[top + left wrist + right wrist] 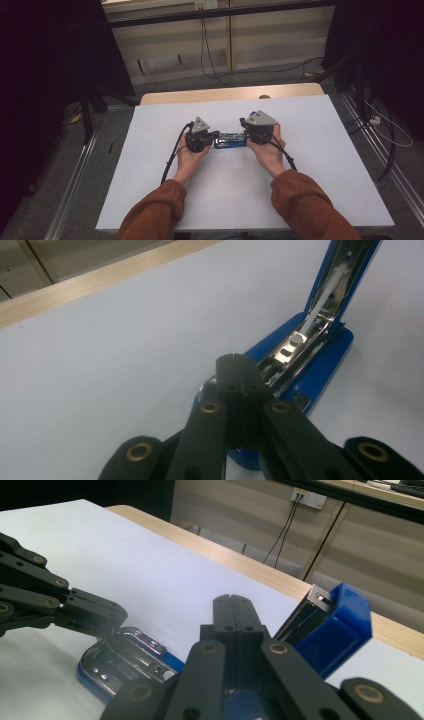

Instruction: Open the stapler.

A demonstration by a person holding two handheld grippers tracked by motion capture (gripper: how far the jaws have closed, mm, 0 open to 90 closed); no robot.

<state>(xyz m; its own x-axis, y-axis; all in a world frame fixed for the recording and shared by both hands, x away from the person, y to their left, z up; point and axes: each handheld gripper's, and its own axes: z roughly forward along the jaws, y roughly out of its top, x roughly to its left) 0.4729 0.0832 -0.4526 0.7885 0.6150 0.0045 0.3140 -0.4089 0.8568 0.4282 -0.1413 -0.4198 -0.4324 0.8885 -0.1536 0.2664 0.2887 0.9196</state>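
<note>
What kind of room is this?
Probably a lab or recording workroom: a white-topped table hemmed by dark curtains, loose cables on the floor, and handheld grippers at a blue stapler.

Blue stapler (230,140) lies mid-table (150,150). Left gripper (214,135) at stapler's left end, right gripper (244,131) at its right end; both hand-held, jaws closed.

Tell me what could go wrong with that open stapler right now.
1. The blue stapler has its lid swung up; it could snap shut on the right gripper.
2. The left gripper, shut, only presses on the base, so the stapler may skid across the white table.
</note>
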